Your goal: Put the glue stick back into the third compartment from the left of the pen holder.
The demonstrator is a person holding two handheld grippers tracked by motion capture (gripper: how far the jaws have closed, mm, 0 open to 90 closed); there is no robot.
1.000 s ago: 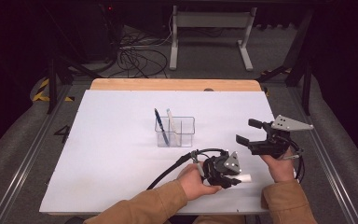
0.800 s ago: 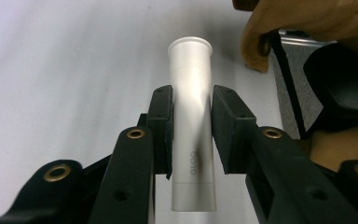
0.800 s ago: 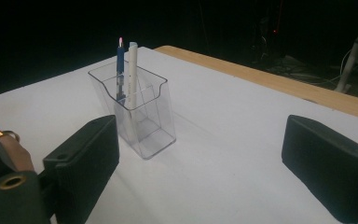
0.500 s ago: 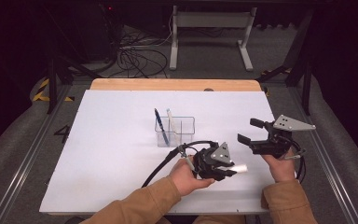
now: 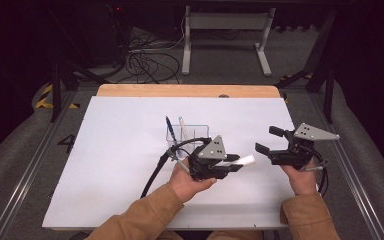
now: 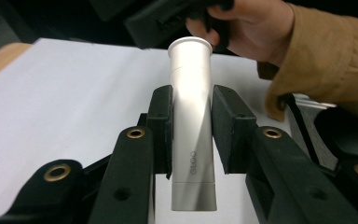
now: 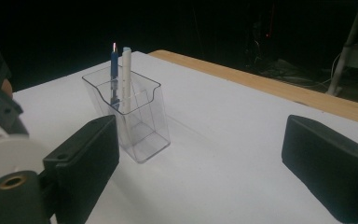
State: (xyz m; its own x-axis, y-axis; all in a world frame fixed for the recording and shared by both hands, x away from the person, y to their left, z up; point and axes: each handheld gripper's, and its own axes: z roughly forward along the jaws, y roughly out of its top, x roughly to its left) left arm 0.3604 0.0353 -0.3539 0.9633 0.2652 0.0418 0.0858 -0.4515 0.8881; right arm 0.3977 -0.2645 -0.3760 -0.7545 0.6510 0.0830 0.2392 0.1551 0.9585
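A white glue stick (image 6: 191,116) is clamped by its body between the pads of my left gripper (image 6: 192,95), and its cap end pokes out past the jaws. From above, the left gripper (image 5: 234,163) hovers over the near middle of the table with the glue stick (image 5: 246,160) pointing right, toward my right gripper (image 5: 267,140). The right gripper (image 7: 199,128) stands open and empty. A clear pen holder (image 7: 130,116) lies ahead of it, holding a blue pen (image 7: 114,60) and a white pen (image 7: 127,70). The holder (image 5: 190,135) stands just beyond the left hand.
A white sheet (image 5: 115,150) covers the table, with a wooden strip (image 5: 180,90) along the far edge. A black cable (image 5: 155,172) trails from the left gripper across the sheet. Loose cables (image 5: 145,62) and a metal stand (image 5: 225,30) are on the floor beyond.
My left hand has risen and moved leftward and away from the near edge, toward the pen holder, with the glue stick still clamped. The right gripper has stayed put.
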